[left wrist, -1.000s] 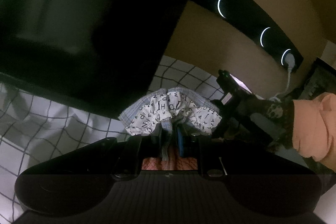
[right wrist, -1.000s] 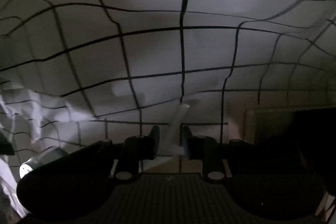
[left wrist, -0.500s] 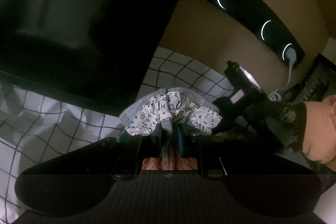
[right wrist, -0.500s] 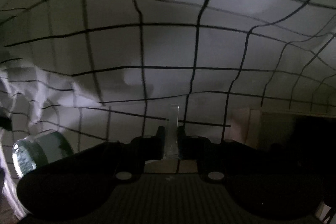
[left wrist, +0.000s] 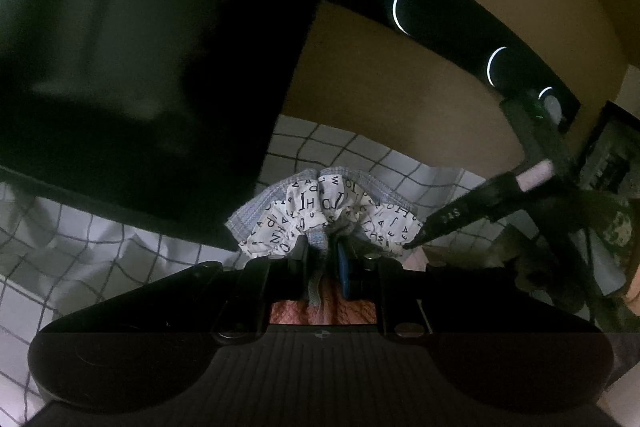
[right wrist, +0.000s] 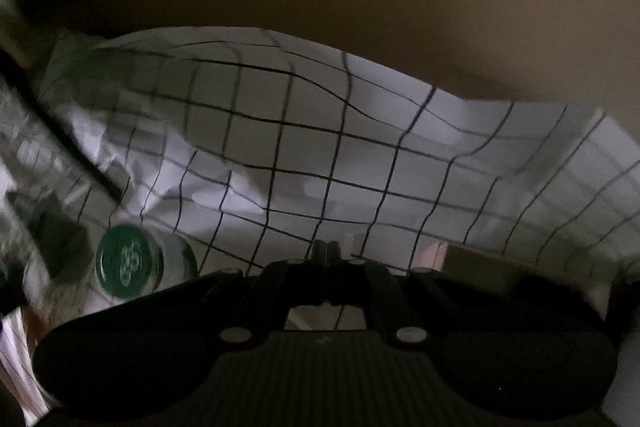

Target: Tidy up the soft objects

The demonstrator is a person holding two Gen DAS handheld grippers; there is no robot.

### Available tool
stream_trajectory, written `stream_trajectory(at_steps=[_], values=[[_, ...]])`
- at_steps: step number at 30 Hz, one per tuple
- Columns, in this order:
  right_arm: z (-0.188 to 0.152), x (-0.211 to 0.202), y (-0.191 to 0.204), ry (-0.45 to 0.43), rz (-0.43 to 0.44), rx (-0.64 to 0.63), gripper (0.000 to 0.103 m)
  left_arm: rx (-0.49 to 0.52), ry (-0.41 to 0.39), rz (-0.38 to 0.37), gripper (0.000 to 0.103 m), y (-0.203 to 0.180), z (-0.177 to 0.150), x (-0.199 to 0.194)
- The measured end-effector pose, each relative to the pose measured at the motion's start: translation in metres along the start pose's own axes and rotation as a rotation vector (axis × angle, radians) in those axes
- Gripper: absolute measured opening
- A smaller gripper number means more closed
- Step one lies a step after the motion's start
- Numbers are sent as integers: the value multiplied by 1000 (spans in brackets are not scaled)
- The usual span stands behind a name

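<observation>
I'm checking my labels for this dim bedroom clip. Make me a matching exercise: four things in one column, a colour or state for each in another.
Things:
1. letter-print cloth
2. left gripper
3. right gripper
4. bottle cap

Descriptions:
A. green
B. shut with nothing between the jaws
C. white with black letters
D. clamped on fabric

Pairs: 1-C, 2-D, 3-B, 4-A

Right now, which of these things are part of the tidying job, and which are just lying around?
Part of the job:
- letter-print cloth, clamped in the left gripper
- right gripper, shut, empty

Lying about:
- green-capped bottle
- grid-pattern sheet
- black panel
</observation>
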State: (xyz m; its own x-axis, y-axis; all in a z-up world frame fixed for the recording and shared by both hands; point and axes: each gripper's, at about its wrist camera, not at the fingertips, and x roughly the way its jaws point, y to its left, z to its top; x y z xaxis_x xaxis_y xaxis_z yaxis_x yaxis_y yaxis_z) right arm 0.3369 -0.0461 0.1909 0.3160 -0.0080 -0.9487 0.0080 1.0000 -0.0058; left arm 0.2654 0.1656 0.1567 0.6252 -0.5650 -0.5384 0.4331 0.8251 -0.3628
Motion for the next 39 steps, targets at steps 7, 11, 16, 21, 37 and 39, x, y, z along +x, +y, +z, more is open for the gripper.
stream_trajectory(at_steps=[7, 11, 16, 21, 37, 39], values=[[-23, -4, -21, -48, 43, -68, 9, -15, 8, 28, 17, -7, -9, -6], [-23, 27, -25, -23, 46, -68, 9, -23, 16, 57, 17, -6, -14, -11], [-17, 60, -30, 69, 156, -18, 8, -47, 21, 98, 17, 4, -17, -18], [-26, 58, -25, 176, 314, -8, 8, -82, 30, 114, 17, 13, -20, -17], [-4, 96, -16, 141, -7, -26, 29, -112, 52, 132, 17, 23, -25, -15], [-5, 101, -15, 139, 9, -27, 12, -114, 54, 135, 17, 24, -25, -15]])
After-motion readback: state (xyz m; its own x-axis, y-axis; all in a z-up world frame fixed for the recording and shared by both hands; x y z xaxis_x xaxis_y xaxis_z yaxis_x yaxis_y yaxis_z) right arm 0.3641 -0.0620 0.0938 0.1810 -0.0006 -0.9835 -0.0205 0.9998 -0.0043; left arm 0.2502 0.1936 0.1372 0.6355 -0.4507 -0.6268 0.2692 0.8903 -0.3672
